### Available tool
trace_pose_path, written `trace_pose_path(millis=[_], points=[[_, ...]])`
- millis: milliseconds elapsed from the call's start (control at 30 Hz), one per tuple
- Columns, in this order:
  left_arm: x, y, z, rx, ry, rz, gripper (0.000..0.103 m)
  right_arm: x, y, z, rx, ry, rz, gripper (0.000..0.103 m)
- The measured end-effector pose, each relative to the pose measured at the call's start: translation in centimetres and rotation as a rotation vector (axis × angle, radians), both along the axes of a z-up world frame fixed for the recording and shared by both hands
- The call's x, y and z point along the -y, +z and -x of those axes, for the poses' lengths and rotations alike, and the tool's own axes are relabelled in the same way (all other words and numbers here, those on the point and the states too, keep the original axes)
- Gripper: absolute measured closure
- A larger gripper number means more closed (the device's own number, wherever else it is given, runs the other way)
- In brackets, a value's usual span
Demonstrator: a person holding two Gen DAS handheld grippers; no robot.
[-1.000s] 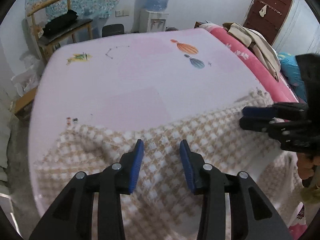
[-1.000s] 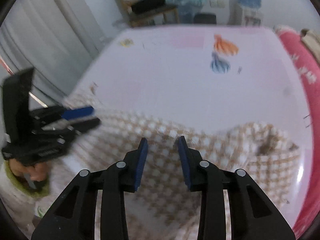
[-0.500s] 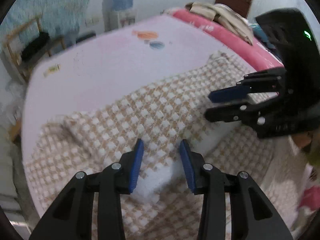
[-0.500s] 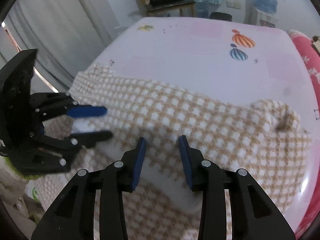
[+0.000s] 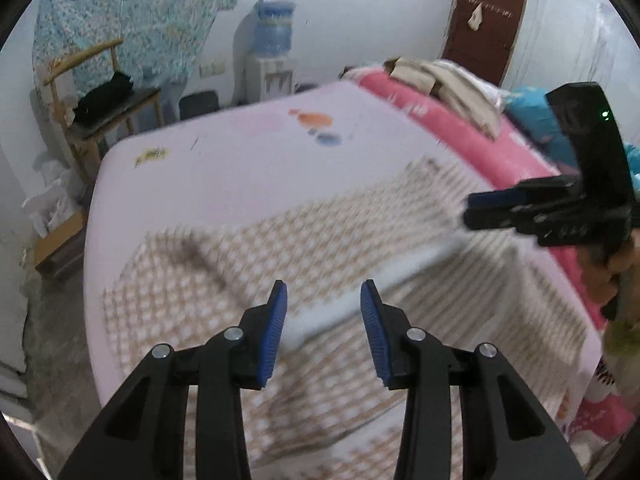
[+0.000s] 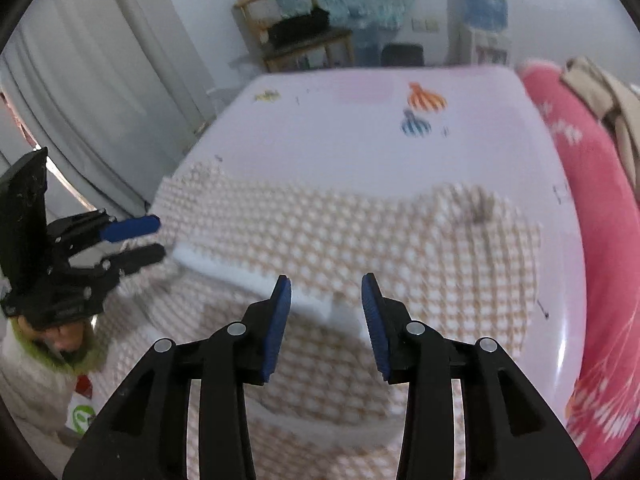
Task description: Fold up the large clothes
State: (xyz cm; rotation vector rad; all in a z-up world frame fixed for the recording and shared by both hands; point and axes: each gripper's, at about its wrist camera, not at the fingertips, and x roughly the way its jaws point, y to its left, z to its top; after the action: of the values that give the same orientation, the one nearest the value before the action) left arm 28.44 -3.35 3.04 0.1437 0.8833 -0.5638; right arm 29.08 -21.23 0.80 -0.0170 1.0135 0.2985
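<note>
Hovering: left gripper (image 5: 323, 312) fingers apart, empty | right gripper (image 6: 326, 306) fingers opening, empty | beige-and-white checkered fleece garment (image 6: 360, 240) folded on pale pink bed (image 6: 340, 140)

Motion blur and cut-off edges in both wrist views

The checked garment (image 5: 320, 248) smears across mid-frame, its bottom edge cropped; the balloon prints (image 5: 318, 126) upper centre are blurred, and the person's hand (image 5: 612, 268) at right is cut off.
</note>
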Motion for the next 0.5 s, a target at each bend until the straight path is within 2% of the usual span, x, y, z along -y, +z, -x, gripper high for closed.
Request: trace_pose_path(millis=[100, 167, 200, 300, 400, 500], points=[[1.9, -1.0, -0.6, -0.018, 0.004, -0.028, 0.065, -1.9, -2.0, -1.4, -0.005, -0.019, 0.049, 0.061], [2.7, -4.0, -1.4, -0.088, 0.036, -0.094, 0.065, -2.1, -4.8, -2.4, -0.071, -0.062, 0.108, 0.06], [2.9, -5.2, -1.8, -0.121, 0.056, -0.121, 0.065, -1.9, -5.7, -2.3, -0.062, -0.077, 0.101, 0.06], [2.3, -4.7, -1.1, -0.114, 0.089, -0.075, 0.065, -1.9, -4.7, -1.1, -0.055, -0.105, 0.097, 0.06], [1.0, -3.4, -0.2, -0.123, 0.122, -0.025, 0.065, -1.3, -2.9, 1.1, -0.029, -0.131, 0.033, 0.046], [-0.8, -2.0, 1.6, -0.131, 0.169, 0.014, 0.062, -1.3, -1.6, 3.9, 0.012, -0.134, 0.01, 0.038]])
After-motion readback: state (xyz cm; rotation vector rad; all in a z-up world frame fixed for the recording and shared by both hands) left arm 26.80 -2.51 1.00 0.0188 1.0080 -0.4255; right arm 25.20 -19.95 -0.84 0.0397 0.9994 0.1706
